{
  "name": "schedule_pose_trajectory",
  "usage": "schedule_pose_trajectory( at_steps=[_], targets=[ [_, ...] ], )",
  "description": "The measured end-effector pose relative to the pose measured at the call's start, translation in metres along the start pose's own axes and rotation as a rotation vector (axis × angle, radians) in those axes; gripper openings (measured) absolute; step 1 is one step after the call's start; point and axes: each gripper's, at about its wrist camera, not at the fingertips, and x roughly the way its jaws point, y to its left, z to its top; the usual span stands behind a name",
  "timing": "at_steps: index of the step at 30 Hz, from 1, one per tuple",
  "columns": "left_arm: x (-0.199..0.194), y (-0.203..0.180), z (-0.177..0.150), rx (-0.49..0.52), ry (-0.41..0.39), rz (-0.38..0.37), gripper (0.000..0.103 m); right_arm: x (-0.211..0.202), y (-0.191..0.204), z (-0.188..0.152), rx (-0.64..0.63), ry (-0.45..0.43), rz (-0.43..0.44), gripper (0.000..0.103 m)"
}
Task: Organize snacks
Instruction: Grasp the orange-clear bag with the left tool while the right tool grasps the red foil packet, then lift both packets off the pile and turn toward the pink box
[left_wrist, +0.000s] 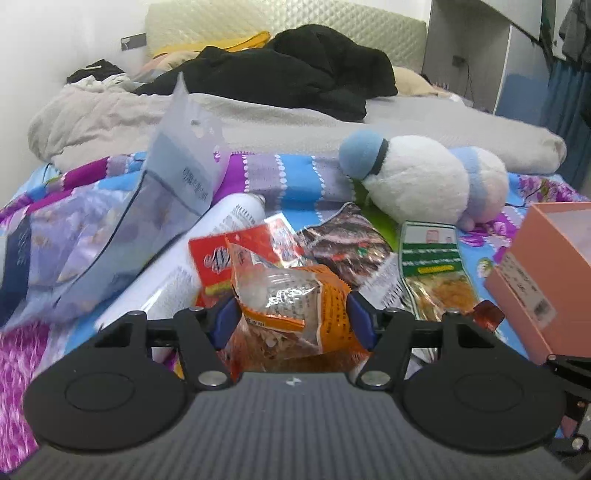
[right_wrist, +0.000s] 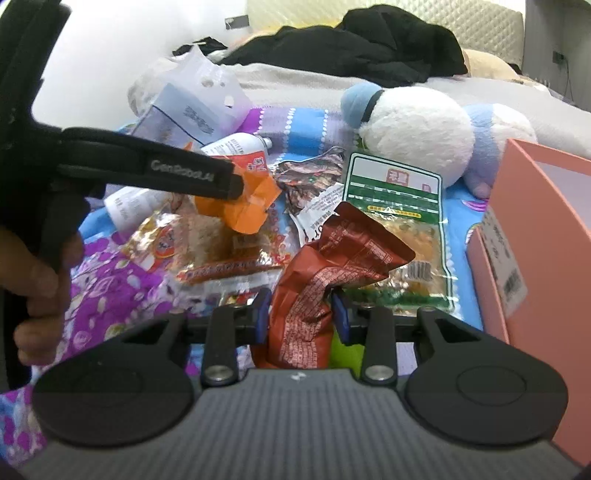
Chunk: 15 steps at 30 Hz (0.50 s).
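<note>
My left gripper (left_wrist: 293, 317) is shut on an orange snack packet (left_wrist: 295, 306) and holds it over the snack pile; the packet also shows in the right wrist view (right_wrist: 240, 206), clamped by the left gripper's fingers (right_wrist: 207, 181). My right gripper (right_wrist: 301, 317) is shut on a dark red snack packet (right_wrist: 332, 258), held upright above the bedspread. A green-and-clear snack bag (right_wrist: 399, 206) lies flat just beyond it. A red-and-clear packet (right_wrist: 207, 243) lies below the orange one. An open pink box (right_wrist: 535, 229) stands at the right.
A white and blue plush toy (left_wrist: 417, 177) lies behind the pile. A pale blue bag (left_wrist: 177, 155) stands upright at the left beside a white spray can (left_wrist: 207, 243). A dark patterned packet (left_wrist: 343, 243) lies in the middle. Blankets and black clothes (left_wrist: 288, 70) fill the far bed.
</note>
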Motion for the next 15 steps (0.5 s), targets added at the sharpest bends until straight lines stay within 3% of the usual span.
schedule_pose_trajectory(
  at_steps=[6,15],
  targets=[
    [-0.044,0.018,-0.035,-0.175,0.026,-0.027,0.063,-0.036,0.005,-0.018,-0.011,0.0,0.033,0.038],
    [-0.107,0.022,-0.083,-0.281,0.118,-0.042,0.061,-0.073,0.012,-0.049,-0.008,0.101,0.051,0.038]
  ],
)
